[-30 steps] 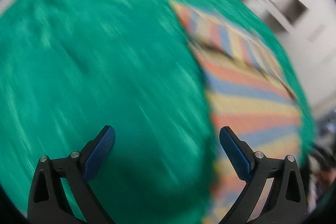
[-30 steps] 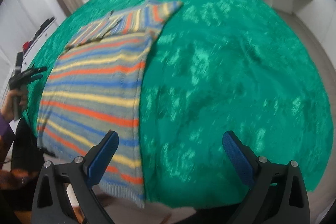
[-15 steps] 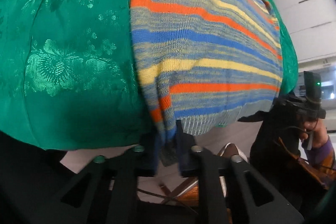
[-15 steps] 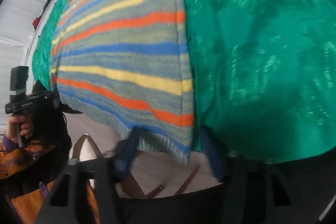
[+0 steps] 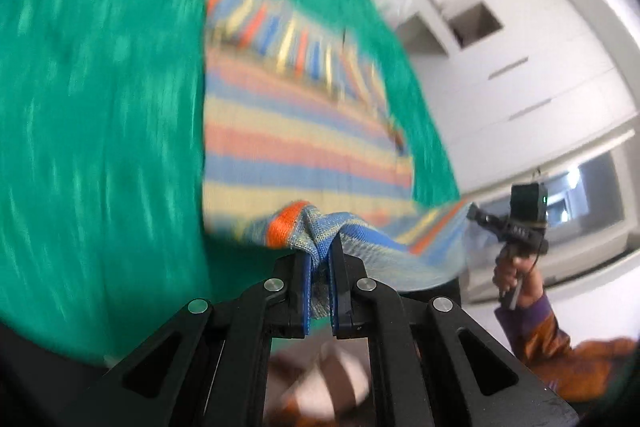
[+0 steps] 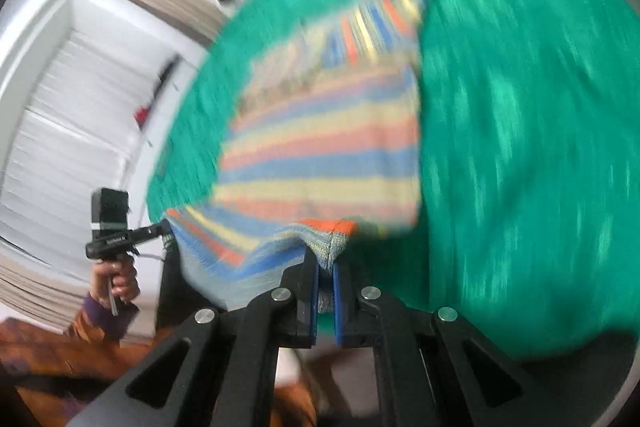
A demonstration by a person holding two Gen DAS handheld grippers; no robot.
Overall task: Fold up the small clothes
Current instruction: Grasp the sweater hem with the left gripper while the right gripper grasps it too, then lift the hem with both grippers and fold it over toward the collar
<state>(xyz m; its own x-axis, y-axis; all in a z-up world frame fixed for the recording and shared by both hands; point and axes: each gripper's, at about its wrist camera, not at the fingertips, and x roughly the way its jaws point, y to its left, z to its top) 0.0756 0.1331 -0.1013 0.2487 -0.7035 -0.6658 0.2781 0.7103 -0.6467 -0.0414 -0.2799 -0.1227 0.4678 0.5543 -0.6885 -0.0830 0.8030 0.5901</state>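
Both tongs, left gripper (image 5: 320,259) and right gripper (image 6: 326,267), pinch hem corners of the striped knitted sweater (image 5: 296,131) stretching toward 12 o'clock over the green patterned bedspread (image 5: 100,107); thin bites could slip, spoiling the fold

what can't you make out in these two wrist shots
- Striped sweater: neckline and sleeve detail at the far end smeared by motion blur, both wrist views.
- Green bedspread: its woven pattern is blurred to streaks.
- Sweater's hem inside the left tongs and right tongs: covered by the blue pads.
- Floor under the hem: blocked by the tongs' black frames.
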